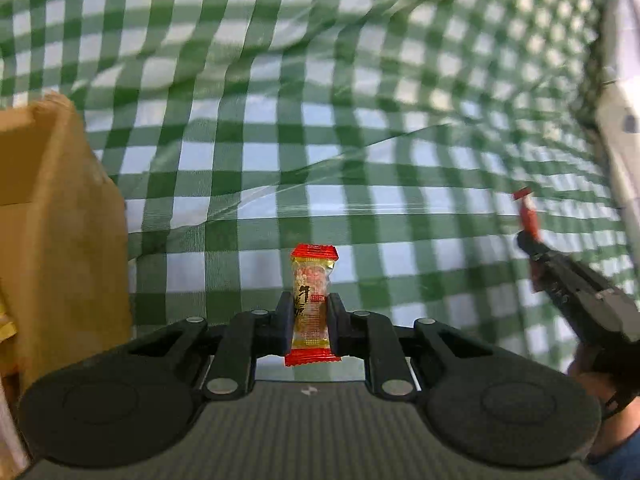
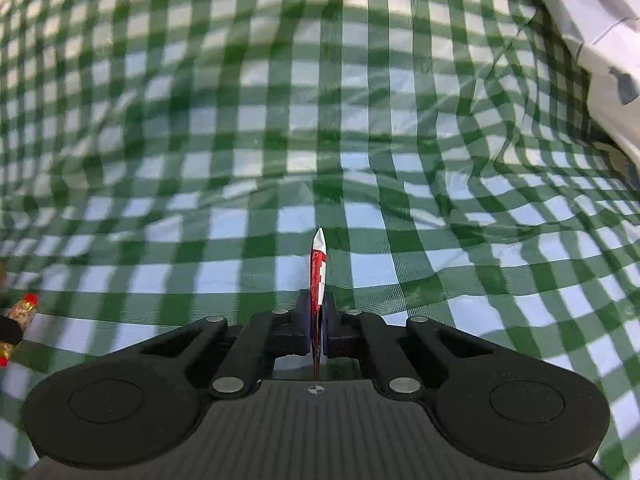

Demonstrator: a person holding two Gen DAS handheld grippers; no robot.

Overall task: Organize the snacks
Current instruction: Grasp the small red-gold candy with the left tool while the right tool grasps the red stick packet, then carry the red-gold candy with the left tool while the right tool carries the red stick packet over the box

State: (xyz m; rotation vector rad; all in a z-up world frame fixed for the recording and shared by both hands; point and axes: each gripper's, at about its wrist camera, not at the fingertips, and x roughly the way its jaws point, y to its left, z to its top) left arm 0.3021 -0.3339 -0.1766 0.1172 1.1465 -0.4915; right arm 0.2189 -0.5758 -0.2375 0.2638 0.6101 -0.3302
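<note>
My left gripper (image 1: 311, 300) is shut on a clear snack packet with red ends (image 1: 312, 276), held upright above the green checked cloth (image 1: 320, 140). My right gripper (image 2: 316, 300) is shut on a thin red and white snack sachet (image 2: 318, 264), seen edge-on and standing upright. In the left wrist view the right gripper (image 1: 532, 240) shows at the right edge with its red sachet (image 1: 527, 212). In the right wrist view the left gripper's packet (image 2: 22, 308) shows at the far left edge.
A brown cardboard box (image 1: 60, 220) stands at the left in the left wrist view. A white object (image 2: 592, 32) lies along the cloth's far right edge. The wrinkled cloth (image 2: 280, 120) covers the rest of the surface.
</note>
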